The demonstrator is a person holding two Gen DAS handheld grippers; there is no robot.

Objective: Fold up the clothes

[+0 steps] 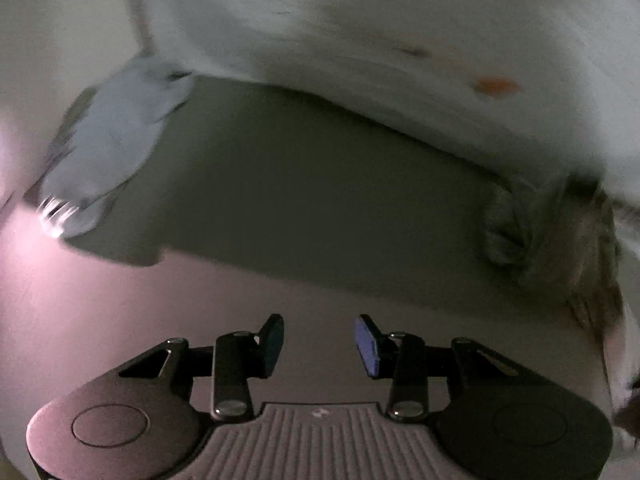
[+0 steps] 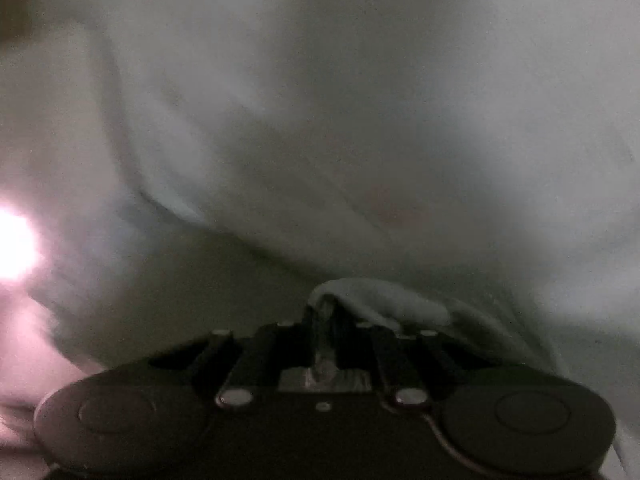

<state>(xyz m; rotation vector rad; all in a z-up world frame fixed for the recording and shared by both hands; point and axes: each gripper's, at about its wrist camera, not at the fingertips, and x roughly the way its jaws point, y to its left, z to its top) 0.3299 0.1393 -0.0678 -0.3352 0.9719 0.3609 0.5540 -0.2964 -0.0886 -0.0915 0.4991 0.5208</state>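
A white garment (image 1: 360,32) with a small orange mark hangs lifted across the top of the left wrist view, blurred by motion, and casts a dark shadow on the surface below. One sleeve (image 1: 104,148) dangles at the left. My left gripper (image 1: 320,344) is open low over the pale surface, with nothing between its blue-padded fingers. In the right wrist view the same white garment (image 2: 340,120) fills nearly the whole frame. My right gripper (image 2: 328,320) is shut on a bunched fold of that cloth, which drapes over its fingers.
A pale tabletop (image 1: 200,300) lies beneath the lifted cloth. A bunched, greyish part of fabric (image 1: 552,236) hangs at the right of the left wrist view. A bright glare (image 2: 12,244) shows at the left edge of the right wrist view.
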